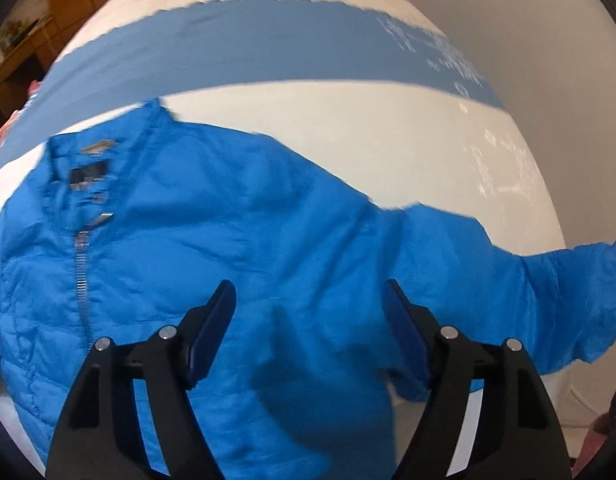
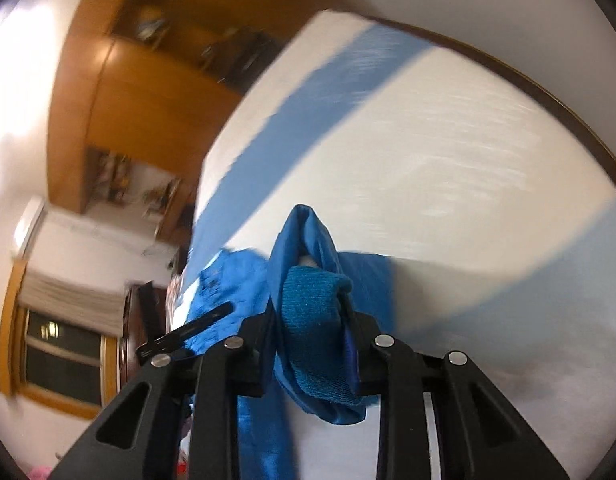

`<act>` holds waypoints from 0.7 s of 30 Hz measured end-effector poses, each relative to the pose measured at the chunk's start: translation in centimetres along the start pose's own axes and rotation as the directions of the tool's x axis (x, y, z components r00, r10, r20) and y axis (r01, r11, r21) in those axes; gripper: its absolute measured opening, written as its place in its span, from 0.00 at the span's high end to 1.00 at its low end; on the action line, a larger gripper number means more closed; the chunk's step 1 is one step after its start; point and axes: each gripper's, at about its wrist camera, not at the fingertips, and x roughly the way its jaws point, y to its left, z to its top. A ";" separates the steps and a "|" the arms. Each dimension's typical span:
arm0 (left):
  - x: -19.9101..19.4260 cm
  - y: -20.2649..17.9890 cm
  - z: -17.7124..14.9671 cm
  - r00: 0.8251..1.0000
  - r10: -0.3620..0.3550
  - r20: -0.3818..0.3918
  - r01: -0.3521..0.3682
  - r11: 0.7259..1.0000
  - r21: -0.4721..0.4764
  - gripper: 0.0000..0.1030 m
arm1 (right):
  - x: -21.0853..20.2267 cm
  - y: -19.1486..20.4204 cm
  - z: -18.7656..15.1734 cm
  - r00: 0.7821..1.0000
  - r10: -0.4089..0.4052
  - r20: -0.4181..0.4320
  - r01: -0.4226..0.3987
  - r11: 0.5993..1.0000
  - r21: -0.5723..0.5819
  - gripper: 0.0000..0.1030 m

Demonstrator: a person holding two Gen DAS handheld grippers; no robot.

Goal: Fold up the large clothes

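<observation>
**Sleeve cuff pinched, body still flat**

White bedding with a broad blue stripe (image 1: 267,48) covers the bed (image 1: 348,128) and fills most of both views; wooden cupboards (image 2: 119,92) and a window (image 2: 59,356) blur past at nine o'clock in the right wrist view.

On that bed the blue jacket (image 1: 227,240) lies face up, zip (image 1: 81,276) closed, collar toward eleven o'clock in the left wrist view. One sleeve (image 1: 508,280) stretches out toward three o'clock, ending at the frame edge.

Left tongs (image 1: 310,320) hang over the jacket's chest with their jaws standing wide apart and nothing between them; I cannot tell whether the tips touch the fabric.

Right tongs (image 2: 312,316) are drawn narrow and clamp the knitted cuff (image 2: 316,320) of a sleeve, with shiny sleeve fabric bunched around it and rising toward twelve o'clock. A dark slim bar (image 2: 191,328) at nine o'clock of those tongs is too blurred to name.

Judging by this, the step in hand is folding a sleeve across the body. To do it well, the cuff should likely travel in a low arc over the chest so the sleeve lands flat rather than twisted, while the left tongs press or pinch near the shoulder seam to anchor the fold line. The slippery shell could slide on the bedding if pulled sideways, so lifting before carrying seems wiser. Release only once the cuff lies flat.
</observation>
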 end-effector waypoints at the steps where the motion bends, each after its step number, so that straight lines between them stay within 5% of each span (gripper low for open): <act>1: -0.6 1.0 0.0 1.000 0.005 0.011 -0.005 1.000 -0.018 0.28 | 0.9 1.4 0.2 1.000 -0.004 -0.013 0.004 1.000 -0.018 0.74; 11: -2.7 11.2 -1.7 0.998 0.055 0.012 -0.052 0.986 -0.161 0.28 | 15.1 12.9 0.0 0.980 -0.051 -0.190 0.012 0.979 -0.201 0.75; 15: -3.3 14.4 -2.6 0.998 0.059 0.015 -0.055 0.979 -0.198 0.28 | 20.8 15.4 -1.0 0.957 -0.033 -0.288 -0.034 0.974 -0.225 0.87; 21: -4.3 16.8 -3.8 0.999 0.006 0.036 0.003 0.972 -0.235 0.27 | 22.8 15.8 -3.3 0.945 -0.064 -0.322 -0.031 0.959 -0.281 0.82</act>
